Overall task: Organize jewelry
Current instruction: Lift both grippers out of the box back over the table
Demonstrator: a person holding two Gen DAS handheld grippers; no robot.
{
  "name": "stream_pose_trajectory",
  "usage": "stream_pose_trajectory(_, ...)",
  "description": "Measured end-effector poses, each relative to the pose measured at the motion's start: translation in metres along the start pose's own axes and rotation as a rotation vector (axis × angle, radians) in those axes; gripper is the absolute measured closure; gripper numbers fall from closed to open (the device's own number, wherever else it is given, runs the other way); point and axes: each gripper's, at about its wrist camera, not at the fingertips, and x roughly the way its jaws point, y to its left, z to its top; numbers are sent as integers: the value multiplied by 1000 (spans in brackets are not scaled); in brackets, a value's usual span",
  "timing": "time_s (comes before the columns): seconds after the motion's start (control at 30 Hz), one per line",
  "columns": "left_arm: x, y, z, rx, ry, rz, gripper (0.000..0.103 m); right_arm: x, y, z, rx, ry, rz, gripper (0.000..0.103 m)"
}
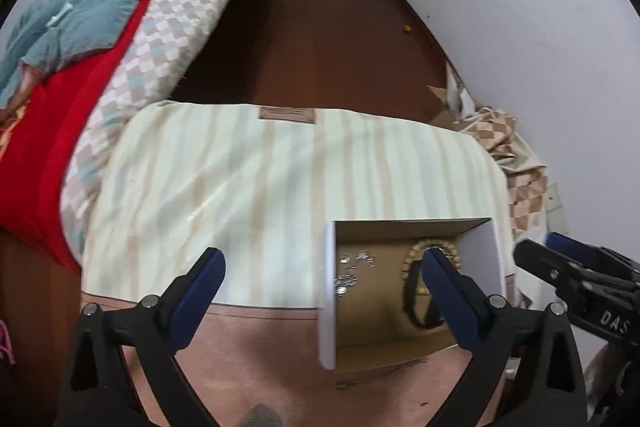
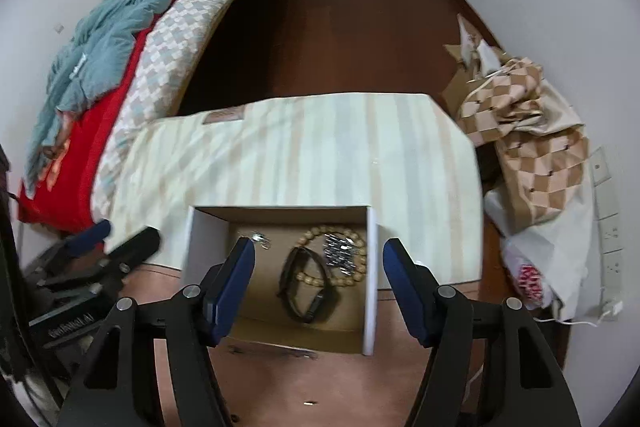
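Note:
An open cardboard box (image 2: 370, 267) with white outer walls sits on a striped cloth-covered table (image 2: 304, 155). Inside lie a dark band bracelet (image 2: 298, 291), a ring of tan wooden beads (image 2: 360, 267), a silver metal chain bracelet (image 2: 340, 251) and a small silver piece (image 2: 260, 239). In the left wrist view the box (image 1: 328, 303) holds silver pieces (image 1: 354, 269), the beads (image 1: 412, 255) and the dark band (image 1: 412, 295). My left gripper (image 1: 322, 261) is open and empty above the box's left wall. My right gripper (image 2: 318, 253) is open and empty above the box.
A bed (image 2: 120, 67) with red, teal and checkered bedding stands to the left. Dark wooden floor (image 2: 340, 27) lies beyond the table. Checkered bags and plastic bags (image 2: 532, 155) pile at the right wall. Each gripper shows at the edge of the other's view.

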Motion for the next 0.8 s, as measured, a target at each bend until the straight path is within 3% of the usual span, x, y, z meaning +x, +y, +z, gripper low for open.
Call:
stream_pose_trajectory(0.03, -2, 0, -4, 4, -8, 16, 1, 0, 1, -5, -11, -5, -30, 10)
stream_pose_trajectory(0.1, -3, 0, -10, 8, -19, 43, 0, 1, 2, -16, -27, -10, -76, 3)
stream_pose_trajectory(0.27, -8, -2, -33, 34, -32, 100, 0, 13, 3, -44, -31, 12, -130, 2)
stream_pose_trajectory(0.47, -16, -1, -51, 39, -30, 120, 0, 9, 5, -63, -25, -22, -173, 1)
stream_pose_trajectory(0.8, -67, -4, -73, 37, -124, 174, 0, -42, 20, -87, -42, -118, -195, 1)
